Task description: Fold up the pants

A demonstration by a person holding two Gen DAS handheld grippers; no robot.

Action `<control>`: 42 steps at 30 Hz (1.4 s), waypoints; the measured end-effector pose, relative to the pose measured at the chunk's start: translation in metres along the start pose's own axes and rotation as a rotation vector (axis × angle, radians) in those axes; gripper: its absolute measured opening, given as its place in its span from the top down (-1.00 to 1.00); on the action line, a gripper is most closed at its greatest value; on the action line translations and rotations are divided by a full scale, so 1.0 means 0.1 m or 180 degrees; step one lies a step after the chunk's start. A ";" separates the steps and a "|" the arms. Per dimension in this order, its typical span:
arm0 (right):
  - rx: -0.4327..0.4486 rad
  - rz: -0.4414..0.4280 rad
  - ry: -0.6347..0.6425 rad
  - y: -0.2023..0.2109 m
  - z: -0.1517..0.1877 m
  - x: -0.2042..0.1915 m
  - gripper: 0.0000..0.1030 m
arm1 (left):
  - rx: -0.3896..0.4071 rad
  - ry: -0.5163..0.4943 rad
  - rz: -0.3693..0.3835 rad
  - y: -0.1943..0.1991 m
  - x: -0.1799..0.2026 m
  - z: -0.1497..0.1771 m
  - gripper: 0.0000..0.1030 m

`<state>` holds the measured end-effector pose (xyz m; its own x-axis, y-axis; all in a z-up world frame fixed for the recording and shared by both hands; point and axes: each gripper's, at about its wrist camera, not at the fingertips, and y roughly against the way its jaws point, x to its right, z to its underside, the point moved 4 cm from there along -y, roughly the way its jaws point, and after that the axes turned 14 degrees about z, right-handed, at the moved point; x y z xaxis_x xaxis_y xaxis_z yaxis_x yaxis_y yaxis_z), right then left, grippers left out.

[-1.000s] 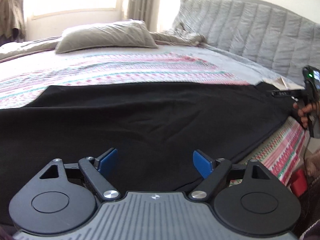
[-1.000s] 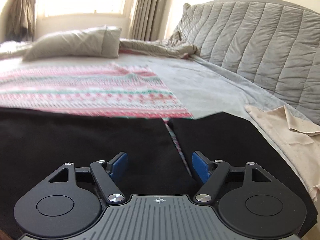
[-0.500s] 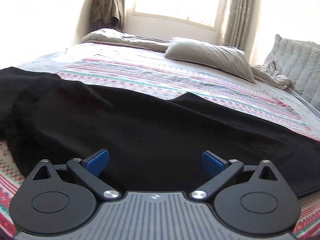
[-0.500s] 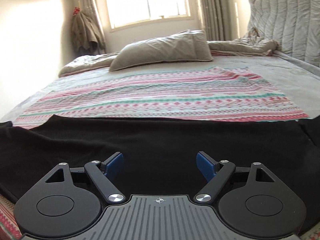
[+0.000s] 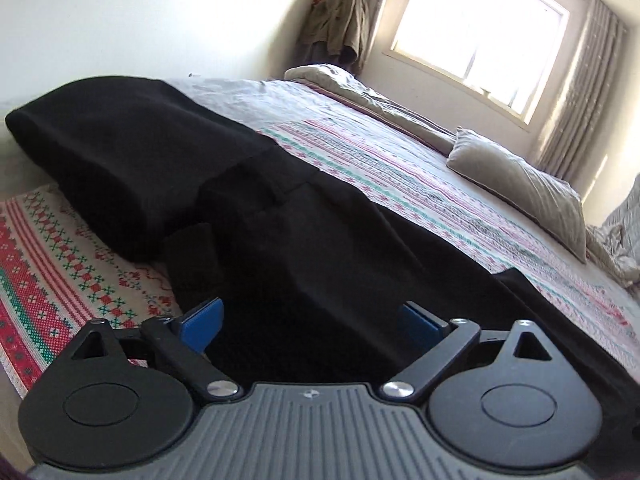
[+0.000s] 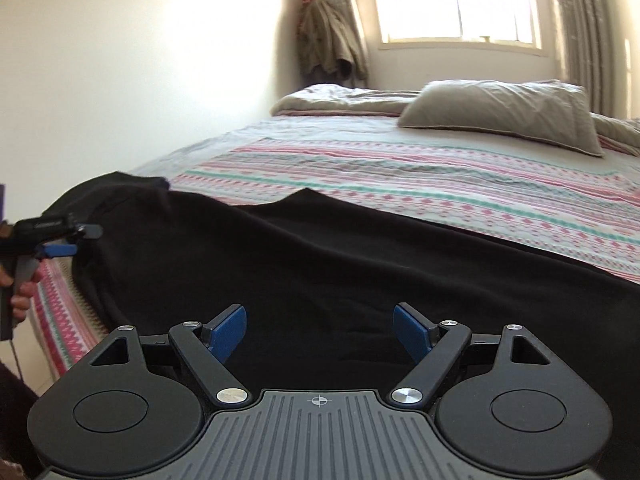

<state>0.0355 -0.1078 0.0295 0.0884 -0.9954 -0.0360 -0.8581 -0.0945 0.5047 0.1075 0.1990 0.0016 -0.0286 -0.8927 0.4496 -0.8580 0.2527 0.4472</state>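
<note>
Since a second ago both cameras have swung leftward: the quilted headboard has left both views, and the window and the clothes hanging in the corner have come in. The left view is now tilted, so the bed slopes down to the right.

The left tongs stand with their blue pads wide apart, gripping nothing. They hover low over one end of the black pants, where the cloth is bunched into a thick fold near the bed's edge. Just left of that fold the patterned red, green and white blanket lies bare.

The right tongs are also spread wide with nothing between the pads. They sit above the middle stretch of the pants, which lie lengthwise along the near side of the bed, over the striped blanket. The far edge of the pants shows a shallow notch.

In the right view, the left tongs appear at the far left edge, held in a hand, close to the bunched end of the pants; I cannot tell whether they touch the cloth.

A grey pillow lies near the far side of the bed, below the window.
</note>
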 end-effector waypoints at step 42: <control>0.0277 -0.0754 0.0722 -0.14 -0.24 -0.98 1.00 | 0.0153 0.0771 0.0176 0.11 -0.19 -0.18 -0.41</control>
<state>0.0506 -0.0081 0.0464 0.3925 -0.9181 0.0542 -0.8393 -0.3335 0.4294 0.1073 0.2250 0.0120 0.0426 -0.7611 0.6473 -0.8822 0.2755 0.3819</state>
